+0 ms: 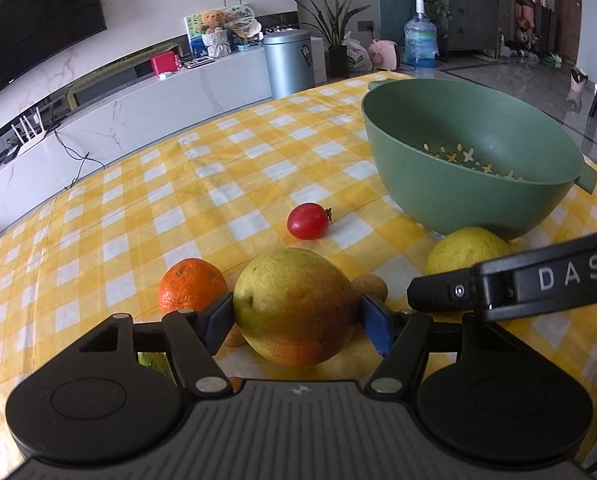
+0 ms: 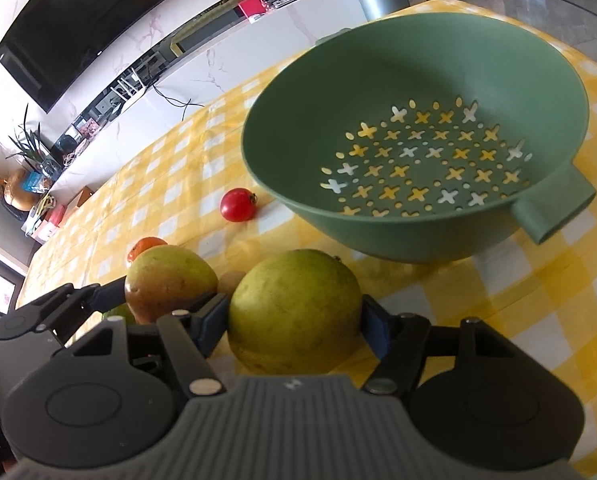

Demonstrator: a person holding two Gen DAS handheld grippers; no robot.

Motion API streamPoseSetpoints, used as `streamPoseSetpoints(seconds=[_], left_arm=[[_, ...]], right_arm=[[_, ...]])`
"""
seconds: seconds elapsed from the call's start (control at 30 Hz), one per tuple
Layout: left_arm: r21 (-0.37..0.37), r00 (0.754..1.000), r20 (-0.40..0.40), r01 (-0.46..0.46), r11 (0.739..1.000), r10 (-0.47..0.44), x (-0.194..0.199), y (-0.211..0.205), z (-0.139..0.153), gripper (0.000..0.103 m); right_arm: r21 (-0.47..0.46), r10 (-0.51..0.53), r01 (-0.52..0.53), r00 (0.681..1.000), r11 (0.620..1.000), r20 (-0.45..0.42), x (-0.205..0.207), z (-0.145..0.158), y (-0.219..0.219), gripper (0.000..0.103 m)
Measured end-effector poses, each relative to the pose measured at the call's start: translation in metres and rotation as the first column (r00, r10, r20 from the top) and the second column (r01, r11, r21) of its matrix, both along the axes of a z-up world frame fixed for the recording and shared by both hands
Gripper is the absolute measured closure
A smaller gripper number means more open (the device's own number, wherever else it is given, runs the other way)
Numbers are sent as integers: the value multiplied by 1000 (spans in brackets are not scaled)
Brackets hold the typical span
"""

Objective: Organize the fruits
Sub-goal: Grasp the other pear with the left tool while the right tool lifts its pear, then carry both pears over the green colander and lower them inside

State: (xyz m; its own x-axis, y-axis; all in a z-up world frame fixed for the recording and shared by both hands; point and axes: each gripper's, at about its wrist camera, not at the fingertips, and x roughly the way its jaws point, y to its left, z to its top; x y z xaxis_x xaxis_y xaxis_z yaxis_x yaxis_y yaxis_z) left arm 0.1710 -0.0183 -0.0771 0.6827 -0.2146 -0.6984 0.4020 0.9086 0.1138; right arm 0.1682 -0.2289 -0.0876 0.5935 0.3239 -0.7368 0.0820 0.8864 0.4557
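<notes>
Left gripper (image 1: 296, 316) jaws clamped on reddish pear (image 1: 294, 306) | right gripper (image 2: 294, 320) clamped on green pear (image 2: 294, 312) | orange (image 1: 192, 286), tomato (image 1: 307, 221) near | colander (image 2: 418, 80) behind

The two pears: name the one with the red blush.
The pear between the left gripper's pads, beside the orange; the right gripper's pear is plain yellow-green.

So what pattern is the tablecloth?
Yellow and white checks on the tablecloth, clearest in the left wrist view.
</notes>
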Motion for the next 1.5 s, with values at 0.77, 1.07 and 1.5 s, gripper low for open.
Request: streamPoseSetpoints(seconds=[0.77, 1.07, 1.5], left_arm=[[-107, 981, 45, -185, 977, 190, -50, 19, 59, 26], [-141, 988, 75, -123, 982, 134, -48, -11, 100, 26], [-94, 998, 46, 41, 995, -37, 5, -93, 107, 26]], right_arm=[[5, 132, -138, 956, 990, 262, -53, 55, -3, 37], [-116, 123, -86, 925, 990, 359, -64, 100, -42, 37], [-352, 250, -165, 945, 921, 212, -9, 95, -100, 37]])
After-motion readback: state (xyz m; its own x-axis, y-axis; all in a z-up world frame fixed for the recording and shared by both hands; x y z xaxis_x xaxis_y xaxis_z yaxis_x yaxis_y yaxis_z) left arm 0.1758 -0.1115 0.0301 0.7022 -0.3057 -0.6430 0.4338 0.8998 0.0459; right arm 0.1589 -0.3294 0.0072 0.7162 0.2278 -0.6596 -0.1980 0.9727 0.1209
